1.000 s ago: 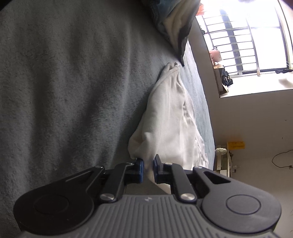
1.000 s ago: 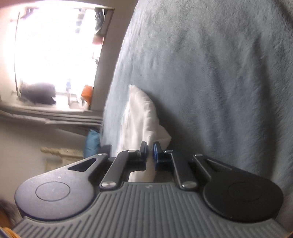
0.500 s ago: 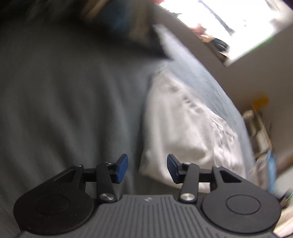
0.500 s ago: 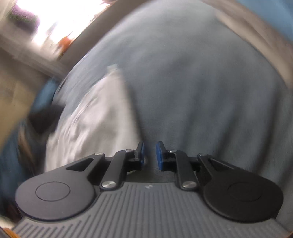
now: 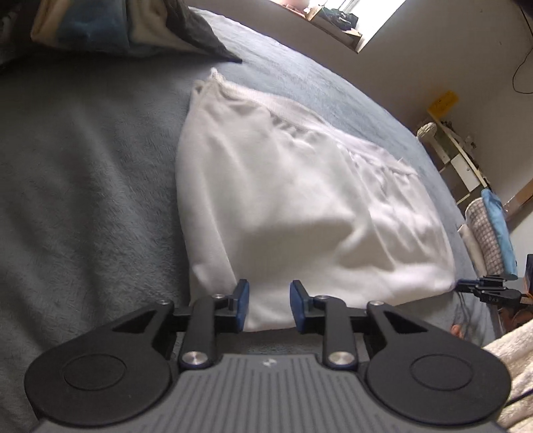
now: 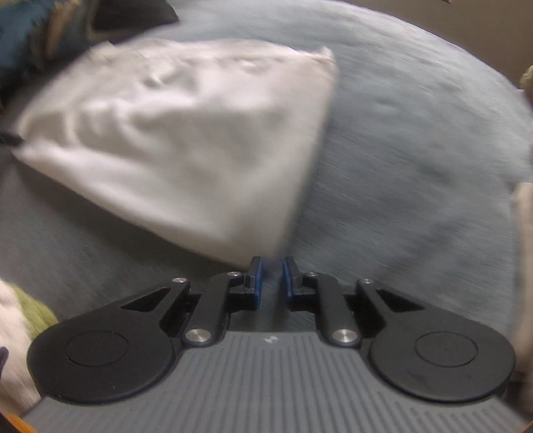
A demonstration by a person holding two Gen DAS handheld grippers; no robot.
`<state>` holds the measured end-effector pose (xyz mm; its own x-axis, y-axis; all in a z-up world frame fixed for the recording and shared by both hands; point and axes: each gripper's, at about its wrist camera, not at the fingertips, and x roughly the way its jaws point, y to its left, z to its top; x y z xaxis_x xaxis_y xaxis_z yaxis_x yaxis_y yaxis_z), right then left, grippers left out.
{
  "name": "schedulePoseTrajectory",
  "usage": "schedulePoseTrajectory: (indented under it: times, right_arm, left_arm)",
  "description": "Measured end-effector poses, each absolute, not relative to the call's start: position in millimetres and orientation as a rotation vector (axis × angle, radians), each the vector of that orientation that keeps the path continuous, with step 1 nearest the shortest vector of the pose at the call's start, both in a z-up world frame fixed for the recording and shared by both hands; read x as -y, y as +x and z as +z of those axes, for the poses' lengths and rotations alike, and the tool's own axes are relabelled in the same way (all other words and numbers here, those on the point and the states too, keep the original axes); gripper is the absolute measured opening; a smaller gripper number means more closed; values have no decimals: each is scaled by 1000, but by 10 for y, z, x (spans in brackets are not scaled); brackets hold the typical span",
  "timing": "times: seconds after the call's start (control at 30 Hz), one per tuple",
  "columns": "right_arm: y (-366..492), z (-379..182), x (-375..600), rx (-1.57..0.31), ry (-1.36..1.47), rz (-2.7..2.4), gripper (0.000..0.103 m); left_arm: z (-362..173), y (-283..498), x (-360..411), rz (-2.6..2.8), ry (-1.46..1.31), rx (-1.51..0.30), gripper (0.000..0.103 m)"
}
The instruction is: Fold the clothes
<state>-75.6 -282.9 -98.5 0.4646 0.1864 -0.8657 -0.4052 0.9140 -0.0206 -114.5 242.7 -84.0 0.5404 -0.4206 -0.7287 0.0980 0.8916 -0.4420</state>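
Note:
A folded white garment [image 5: 299, 206] lies flat on the grey-blue bed blanket [image 5: 83, 186]. My left gripper [image 5: 269, 301] is open and empty, just in front of the garment's near edge. In the right wrist view the same garment [image 6: 186, 133] lies ahead and to the left, blurred by motion. My right gripper [image 6: 272, 278] is open by a narrow gap and holds nothing, just off the garment's near corner. The right gripper's tips [image 5: 479, 286] show at the garment's far right corner in the left wrist view.
Pillows and dark bedding [image 5: 126, 26] lie at the head of the bed. A shelf unit [image 5: 459, 156] and checked and blue cloths [image 5: 489, 233] stand beside the bed at right. A cream fleece [image 5: 513, 359] and a green cloth [image 6: 36, 313] lie at the near edges.
Both grippers let go of the white garment, opened and pulled back from it. The garment now lies flat on the bed. The right view is still in motion.

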Motion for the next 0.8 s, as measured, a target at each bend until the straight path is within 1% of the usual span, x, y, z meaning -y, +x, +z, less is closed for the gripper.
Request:
schedulePoseTrajectory:
  times: [0.07, 0.17, 0.27, 0.47, 0.5, 0.57, 0.67, 0.8]
  right_arm:
    - [-765, -875, 2830, -1007, -234, 392, 12]
    - [-700, -723, 2504, -944, -256, 531, 12]
    - [-565, -731, 1977, -880, -310, 725, 12]
    - [-403, -910, 1027, -769, -416, 1013, 12]
    - [-385, -959, 960, -785, -405, 1033, 12]
    - [-455, -1054, 936, -819, -431, 1058, 12]
    - [-627, -1151, 1000, -843, -486, 1071, 12]
    - [-660, -989, 1127, -868, -434, 1055, 12]
  left_arm:
    - [-734, -1126, -2360, -341, -306, -921, 37]
    - [-702, -954, -2095, -432, -236, -882, 38]
    - [-720, -833, -1777, -535, -193, -869, 38]
    - [-973, -679, -1097, -683, -64, -866, 37]
    - [-1019, -676, -1025, -695, -40, -874, 37]
    - [-1079, -738, -982, -709, 8, -874, 37]
    - [-1089, -870, -1127, -694, 18, -890, 37]
    - [-912, -1004, -1346, -672, -19, -889, 37]
